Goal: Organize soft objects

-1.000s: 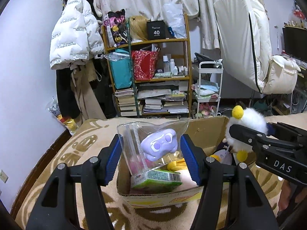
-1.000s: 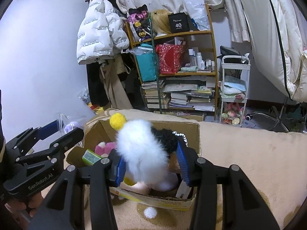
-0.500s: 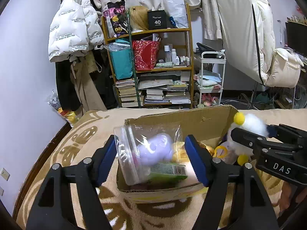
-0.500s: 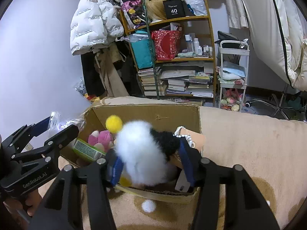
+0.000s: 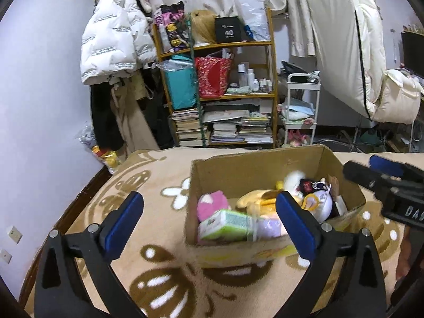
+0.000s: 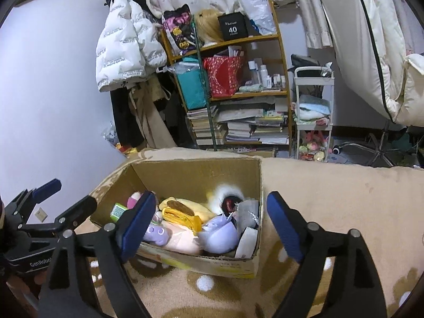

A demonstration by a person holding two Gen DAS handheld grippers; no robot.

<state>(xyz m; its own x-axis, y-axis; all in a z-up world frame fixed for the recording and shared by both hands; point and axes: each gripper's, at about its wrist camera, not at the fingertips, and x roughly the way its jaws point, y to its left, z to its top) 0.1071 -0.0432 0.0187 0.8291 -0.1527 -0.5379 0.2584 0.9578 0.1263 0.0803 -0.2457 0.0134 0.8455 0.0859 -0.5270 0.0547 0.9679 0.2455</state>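
Both your grippers are spread wide, holding nothing: left gripper (image 5: 209, 220) hovers at the near-left corner of the cardboard box (image 6: 190, 175), right gripper (image 6: 210, 221) over its near edge. The box sits on the tan patterned blanket (image 5: 159, 185). Inside it: a white fluffy plush (image 6: 225, 192) near the back wall, a yellow plush (image 6: 185, 208) mid-box, a lilac plush (image 6: 220, 234) near the front, a pink plush (image 5: 212, 205) and green tissue pack (image 5: 228, 224) at the left side.

Left tongs (image 5: 209, 218) gape empty above the cardboard box (image 5: 265, 169); a bagged, seemingly purple toy (image 5: 267, 226) lies inside.
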